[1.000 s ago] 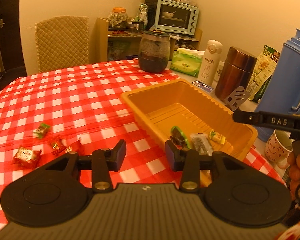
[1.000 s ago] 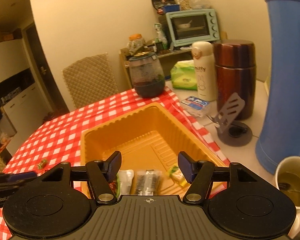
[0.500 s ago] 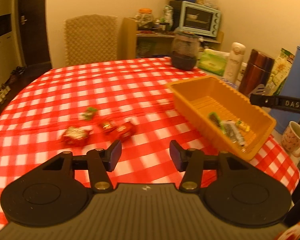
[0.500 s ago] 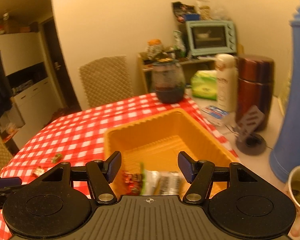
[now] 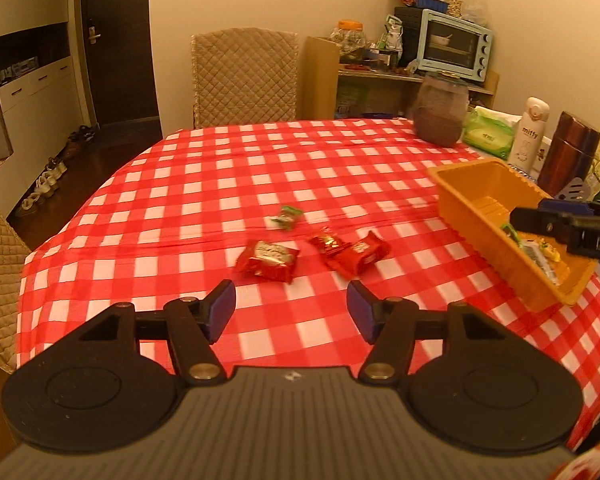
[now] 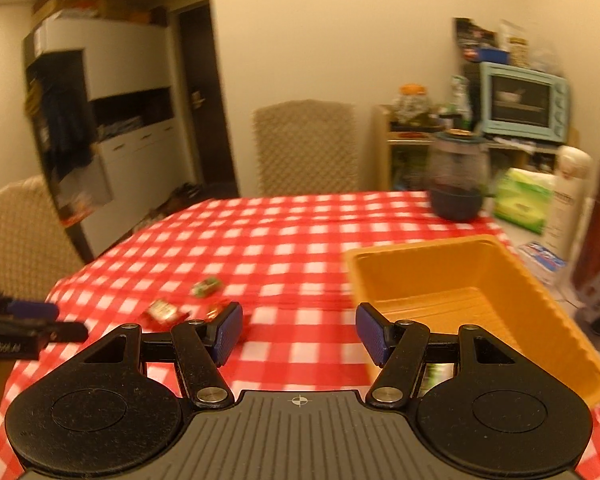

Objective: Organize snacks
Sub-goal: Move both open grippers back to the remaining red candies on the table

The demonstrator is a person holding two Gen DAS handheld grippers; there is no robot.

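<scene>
Here, bare checked cloth (image 5: pixel 300 168) between snacks (image 5: pixel 268 255) and far table edge.

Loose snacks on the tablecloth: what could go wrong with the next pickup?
The two red packets and overlap, so the opening left gripper might pinch both or nudge one away. The small green candy lies flat and may slip from the pads. The right gripper is near the orange bin; it could bump it.
</scene>
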